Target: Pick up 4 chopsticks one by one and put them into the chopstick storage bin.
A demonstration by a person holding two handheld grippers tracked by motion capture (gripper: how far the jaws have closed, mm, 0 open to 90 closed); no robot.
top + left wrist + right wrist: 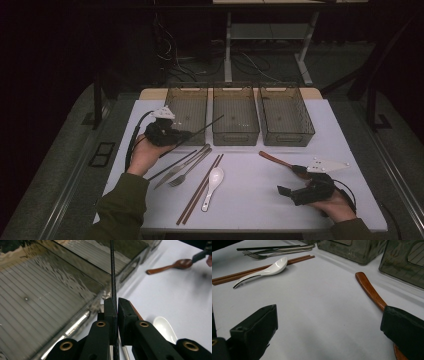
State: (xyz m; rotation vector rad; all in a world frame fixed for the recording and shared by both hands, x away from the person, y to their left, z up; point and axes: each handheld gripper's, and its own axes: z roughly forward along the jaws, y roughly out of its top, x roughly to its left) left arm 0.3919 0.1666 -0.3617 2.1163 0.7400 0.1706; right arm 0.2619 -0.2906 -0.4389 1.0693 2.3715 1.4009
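Black chopstick (200, 131) clamped in raised left hand-held gripper (176, 136) (right hand-held gripper (295, 184) agape, tabletop-level).

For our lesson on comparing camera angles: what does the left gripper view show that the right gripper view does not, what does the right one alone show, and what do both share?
Left gripper view alone: the left gripper, jaws shut on a black chopstick held beside a clear bin.

Right gripper view alone: the right gripper with jaws wide open, a fork and a pair of brown chopsticks.

Both: the wooden spoon, the white spoon and the white table.
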